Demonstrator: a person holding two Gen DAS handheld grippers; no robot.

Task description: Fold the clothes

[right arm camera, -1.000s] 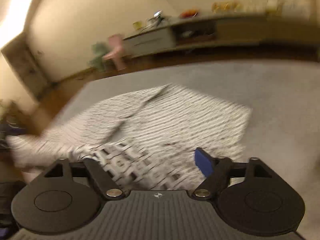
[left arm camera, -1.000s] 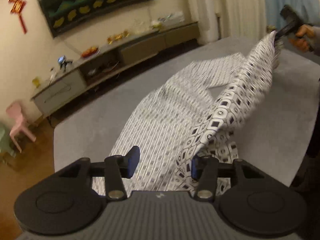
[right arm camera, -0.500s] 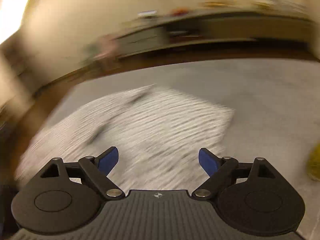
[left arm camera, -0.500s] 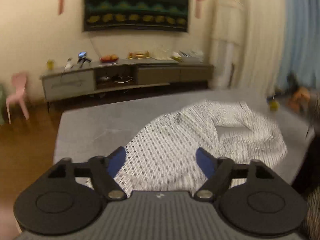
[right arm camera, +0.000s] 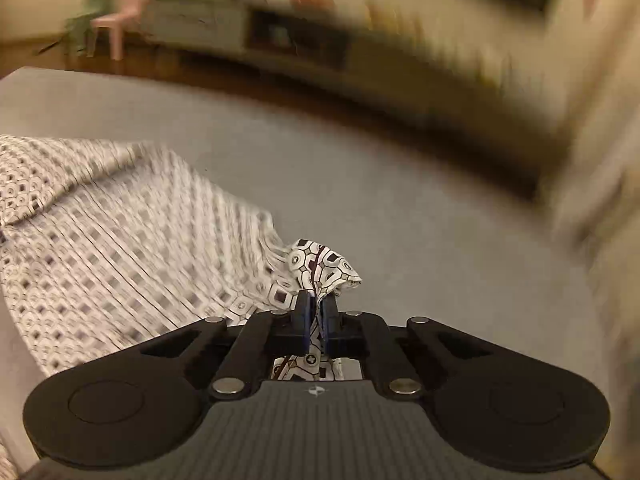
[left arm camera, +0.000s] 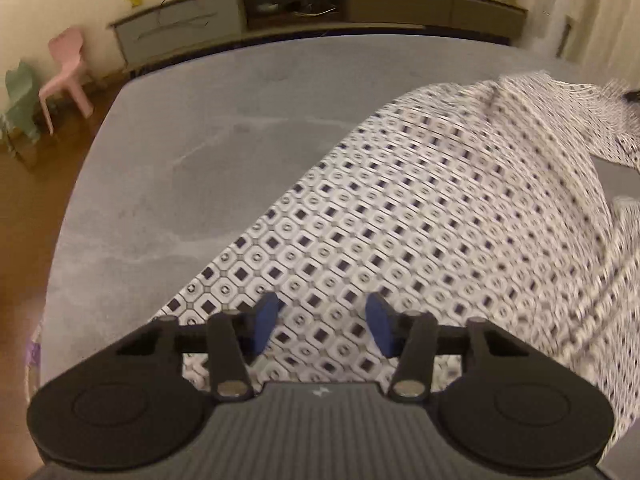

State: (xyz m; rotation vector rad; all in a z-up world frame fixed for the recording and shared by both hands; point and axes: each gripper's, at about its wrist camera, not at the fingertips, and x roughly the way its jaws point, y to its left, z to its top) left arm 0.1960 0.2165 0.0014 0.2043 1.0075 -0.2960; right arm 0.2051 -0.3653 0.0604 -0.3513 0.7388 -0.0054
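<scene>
A white garment with a dark square-and-circle print (left arm camera: 420, 208) lies spread over the grey surface (left arm camera: 192, 152). My left gripper (left arm camera: 322, 322) is open just above the cloth near its close edge, with its blue pads (left arm camera: 264, 320) apart and nothing between them. My right gripper (right arm camera: 316, 310) is shut on a bunched corner of the garment (right arm camera: 324, 264), and the rest of the cloth (right arm camera: 112, 232) trails away to the left. The right wrist view is blurred by motion.
A long low TV cabinet (left arm camera: 320, 4) stands along the far wall beyond the grey surface. A pink child's chair (left arm camera: 66, 68) and a green one (left arm camera: 20, 100) stand on the wooden floor at the left. The surface's left edge (left arm camera: 76, 184) drops to the floor.
Both grippers opened and let go of the cloth half a second ago. Since then my right gripper has shut on a corner of the garment. My left gripper has dropped lower over the cloth, still open.
</scene>
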